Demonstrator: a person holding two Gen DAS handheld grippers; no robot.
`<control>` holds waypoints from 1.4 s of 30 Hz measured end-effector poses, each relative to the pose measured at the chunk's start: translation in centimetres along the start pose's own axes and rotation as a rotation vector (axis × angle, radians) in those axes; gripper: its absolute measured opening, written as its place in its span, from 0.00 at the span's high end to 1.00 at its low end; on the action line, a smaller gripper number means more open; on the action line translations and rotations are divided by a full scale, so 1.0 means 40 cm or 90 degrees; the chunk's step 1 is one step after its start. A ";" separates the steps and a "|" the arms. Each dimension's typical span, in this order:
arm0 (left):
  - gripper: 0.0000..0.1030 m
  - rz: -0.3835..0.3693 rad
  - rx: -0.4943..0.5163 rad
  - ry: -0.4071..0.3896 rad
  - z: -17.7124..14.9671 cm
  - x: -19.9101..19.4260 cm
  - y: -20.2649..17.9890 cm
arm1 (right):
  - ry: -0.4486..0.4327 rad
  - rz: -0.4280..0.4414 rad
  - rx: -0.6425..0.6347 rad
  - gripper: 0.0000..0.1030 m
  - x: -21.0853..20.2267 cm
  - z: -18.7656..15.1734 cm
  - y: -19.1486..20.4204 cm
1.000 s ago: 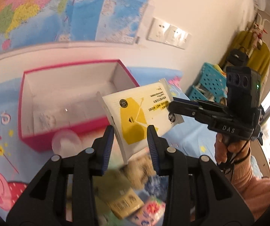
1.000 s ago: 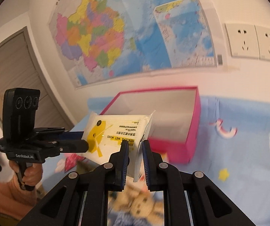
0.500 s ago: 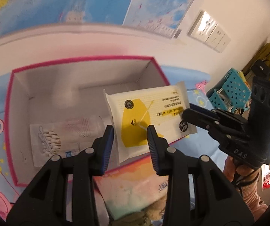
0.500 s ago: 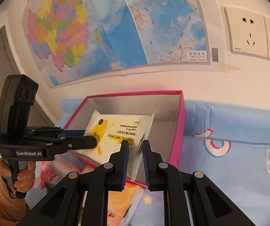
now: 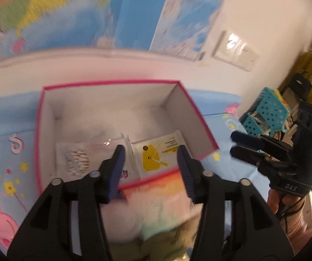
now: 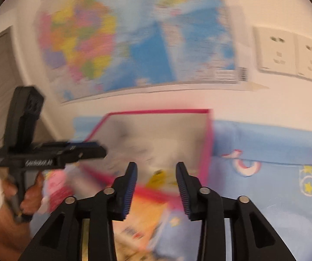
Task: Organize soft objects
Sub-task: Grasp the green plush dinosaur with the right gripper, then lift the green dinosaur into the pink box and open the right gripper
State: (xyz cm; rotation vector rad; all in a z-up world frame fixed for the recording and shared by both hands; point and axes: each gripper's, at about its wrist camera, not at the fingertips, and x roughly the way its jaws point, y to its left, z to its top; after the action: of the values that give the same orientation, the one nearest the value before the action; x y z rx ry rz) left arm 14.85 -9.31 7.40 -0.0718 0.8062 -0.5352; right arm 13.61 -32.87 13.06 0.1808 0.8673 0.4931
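Now both sets of jaws are opening — the left gripper (image 5: 150, 152) and right gripper (image 6: 156, 169) grip nothing; the wipes pack (image 5: 156, 155) lies free just beyond the left jaws, inside the pink box (image 5: 190, 106) — beside a cotton-swab packet (image 5: 75, 159).

- The pink-edged box (image 5: 201, 128) looks like matt cardboard, its inner walls plain and pale.
- The yellow-and-white wipes pack (image 5: 156, 156) has a smooth, faintly glossy plastic wrap.
- The cotton swab bag (image 5: 75, 158) is clear, shiny film with a bright glint.
- The left tongs (image 5: 150, 165) are matt black plastic with ribbed blue pads (image 5: 118, 169) and small metal pins.
- The cartoon-printed sheet (image 6: 275, 150) looks like soft matt cloth.
- The wall map (image 6: 145, 39) seems glossy paper; blurred.
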 end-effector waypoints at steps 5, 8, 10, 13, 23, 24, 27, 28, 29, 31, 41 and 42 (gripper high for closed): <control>0.38 -0.002 0.019 -0.037 -0.094 -0.104 0.022 | 0.048 0.119 -0.060 0.56 -0.018 -0.082 0.117; 0.38 0.024 0.020 -0.026 -0.155 -0.123 0.042 | 0.100 0.170 -0.074 0.55 0.010 -0.140 0.175; 0.38 0.027 0.014 -0.011 -0.198 -0.129 0.064 | 0.127 0.181 -0.071 0.51 0.037 -0.171 0.196; 0.38 0.019 -0.006 0.012 -0.249 -0.131 0.089 | 0.158 0.182 -0.031 0.49 0.083 -0.205 0.196; 0.38 -0.005 -0.042 0.076 -0.339 -0.084 0.128 | 0.174 0.153 0.074 0.40 0.163 -0.231 0.177; 0.38 -0.012 -0.042 0.081 -0.341 -0.079 0.127 | 0.173 0.151 0.082 0.39 0.168 -0.233 0.175; 0.38 -0.026 -0.034 0.092 -0.341 -0.067 0.118 | 0.165 0.136 0.083 0.39 0.183 -0.232 0.180; 0.38 -0.028 -0.033 0.093 -0.340 -0.065 0.116 | 0.163 0.142 0.087 0.39 0.187 -0.232 0.180; 0.38 -0.031 -0.031 0.093 -0.341 -0.064 0.114 | 0.159 0.142 0.089 0.39 0.186 -0.237 0.184; 0.38 -0.032 -0.028 0.094 -0.343 -0.064 0.111 | 0.153 0.130 0.080 0.44 0.185 -0.240 0.192; 0.40 -0.032 -0.004 0.049 -0.336 -0.124 0.077 | 0.119 0.127 0.038 0.50 0.124 -0.250 0.225; 0.40 -0.035 -0.002 0.040 -0.333 -0.138 0.073 | 0.112 0.126 0.030 0.50 0.115 -0.247 0.232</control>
State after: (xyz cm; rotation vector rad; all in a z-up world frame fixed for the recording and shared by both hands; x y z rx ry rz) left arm 3.60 -2.30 1.02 -0.0803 0.8689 -0.5914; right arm 5.39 -22.98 6.81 0.2716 1.0396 0.6811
